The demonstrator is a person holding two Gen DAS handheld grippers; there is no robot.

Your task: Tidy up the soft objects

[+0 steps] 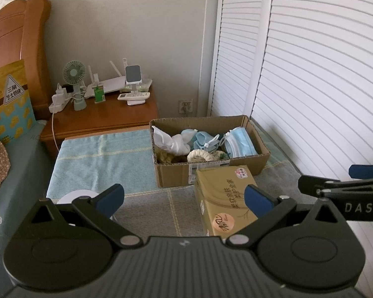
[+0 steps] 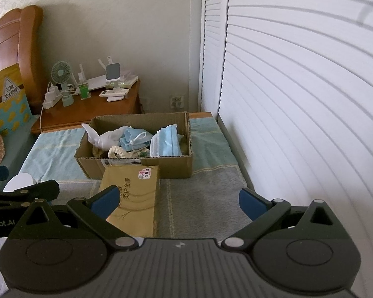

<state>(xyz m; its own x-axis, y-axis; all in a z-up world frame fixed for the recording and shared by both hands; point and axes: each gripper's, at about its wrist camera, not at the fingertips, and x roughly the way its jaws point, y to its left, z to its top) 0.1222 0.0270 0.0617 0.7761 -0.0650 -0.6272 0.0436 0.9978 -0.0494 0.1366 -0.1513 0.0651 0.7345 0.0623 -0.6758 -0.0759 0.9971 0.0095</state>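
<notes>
From the left wrist, the left gripper (image 1: 184, 200) is being held spread and empty; the tissue pack (image 1: 223, 198) is lying lengthwise toward the box (image 1: 211, 171), touching it. From the right wrist, the right gripper (image 2: 179, 202) is being held spread, empty; masks (image 2: 165, 141) and cloths (image 2: 104, 137) are being held in the box (image 2: 136, 165).

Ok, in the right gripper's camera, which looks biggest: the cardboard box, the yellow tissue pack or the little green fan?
1. Cardboard box
2. Yellow tissue pack, though it sits nearer the camera, so the gap with the box is unsure
3. Green fan, far back on the nightstand
</notes>
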